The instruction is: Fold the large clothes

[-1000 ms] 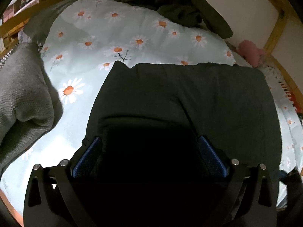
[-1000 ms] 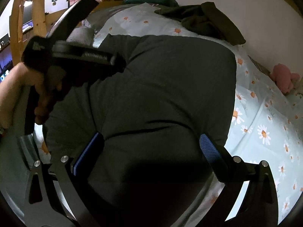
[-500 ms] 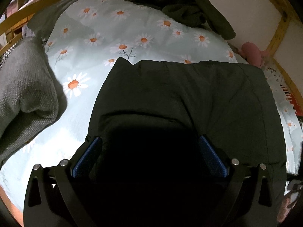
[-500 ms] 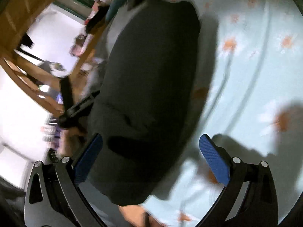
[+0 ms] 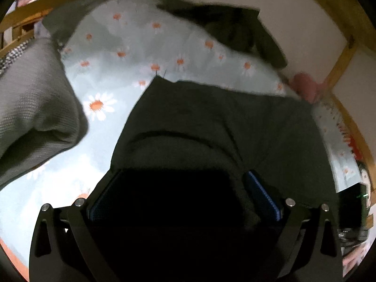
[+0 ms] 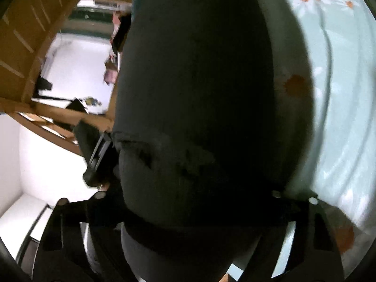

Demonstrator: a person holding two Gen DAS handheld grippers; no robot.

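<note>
Dark garment (image 5: 225,122) lies on the bed, its far part spread flat over the daisy sheet (image 5: 131,54), near edge bunched up into my left gripper (image 5: 185,195). It looks like thick, soft fleece-type fabric: limp, no stiffness, probably a bit heavy for cloth, will sag and drag on the sheet when I lift it, not slippery, nothing fragile. Left gripper sits wide, blue pads on either side of a fat wad of the near edge; whether it is actually pinching I cannot tell, too dark between the pads. In the right view the same garment (image 6: 197,89) fills the frame, draped across my right gripper (image 6: 188,202); pads are hidden under cloth, so grip state there I also cannot tell. Best holds, I judge: the two near corners or the hem, one per gripper, thin layers and not a wad. Outward: grey knit (image 5: 33,108) at left, another dark garment (image 5: 237,28) heaped at the far end, pink toy (image 5: 305,89) by the wooden frame (image 5: 340,58).
</note>
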